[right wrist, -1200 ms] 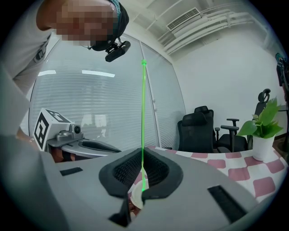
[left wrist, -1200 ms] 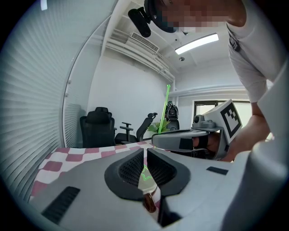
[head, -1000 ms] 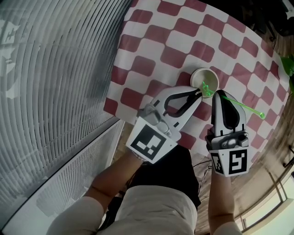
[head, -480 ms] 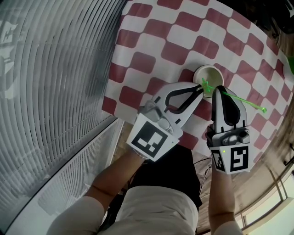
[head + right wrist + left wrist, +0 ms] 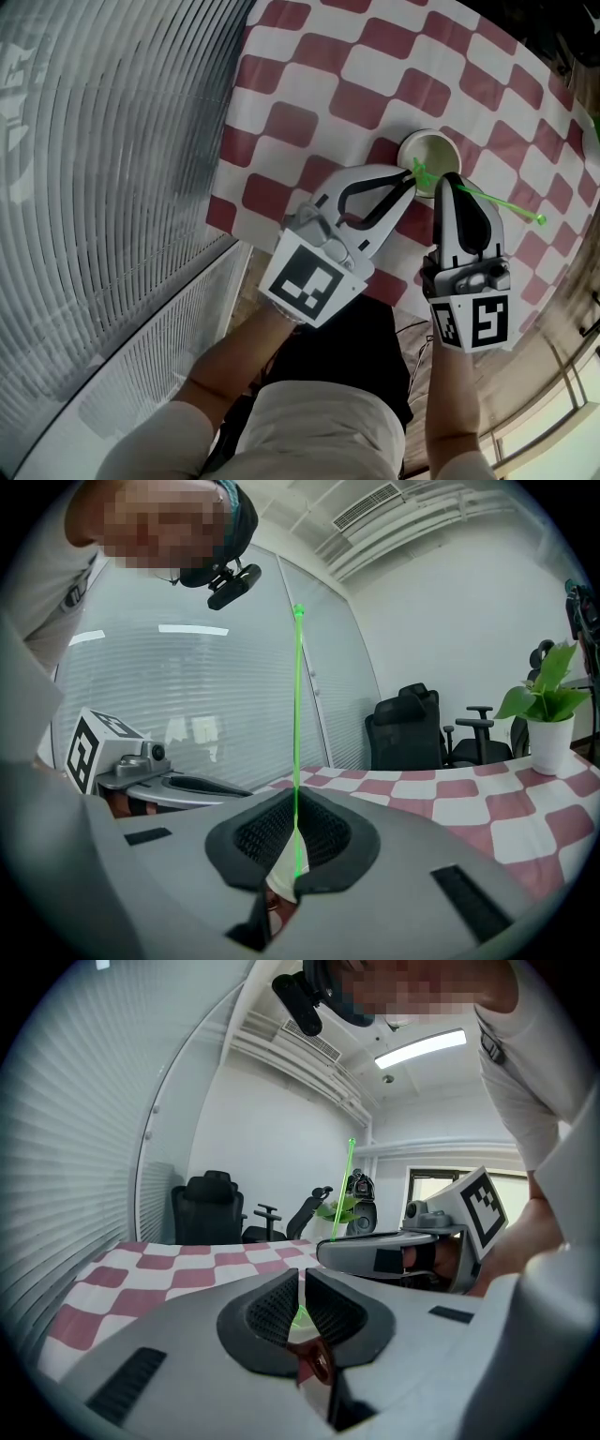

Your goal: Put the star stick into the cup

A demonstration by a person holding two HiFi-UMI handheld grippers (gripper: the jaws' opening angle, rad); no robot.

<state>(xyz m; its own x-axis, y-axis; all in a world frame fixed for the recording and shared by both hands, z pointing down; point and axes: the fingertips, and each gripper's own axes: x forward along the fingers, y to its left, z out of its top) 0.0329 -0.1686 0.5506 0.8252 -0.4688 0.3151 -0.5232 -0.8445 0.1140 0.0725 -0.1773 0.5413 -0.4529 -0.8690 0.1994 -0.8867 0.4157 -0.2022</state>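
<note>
Tipping is the risk: the right claw (image 5: 455,182), clamped on the star stick (image 5: 500,206), holds its star end at the near rim of the cup (image 5: 427,150), upper right on the checked surface (image 5: 309,94), and a snag there could topple it, since the left claw (image 5: 410,186), shut to a slit, only sits beside it.

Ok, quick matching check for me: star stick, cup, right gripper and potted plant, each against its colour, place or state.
1 star stick
2 cup
3 right gripper
4 potted plant

a standing on the checked cloth
b green leaves, white pot
c thin, green, pinched between jaws
d shut on the stick

Pairs: 1-c, 2-a, 3-d, 4-b
</note>
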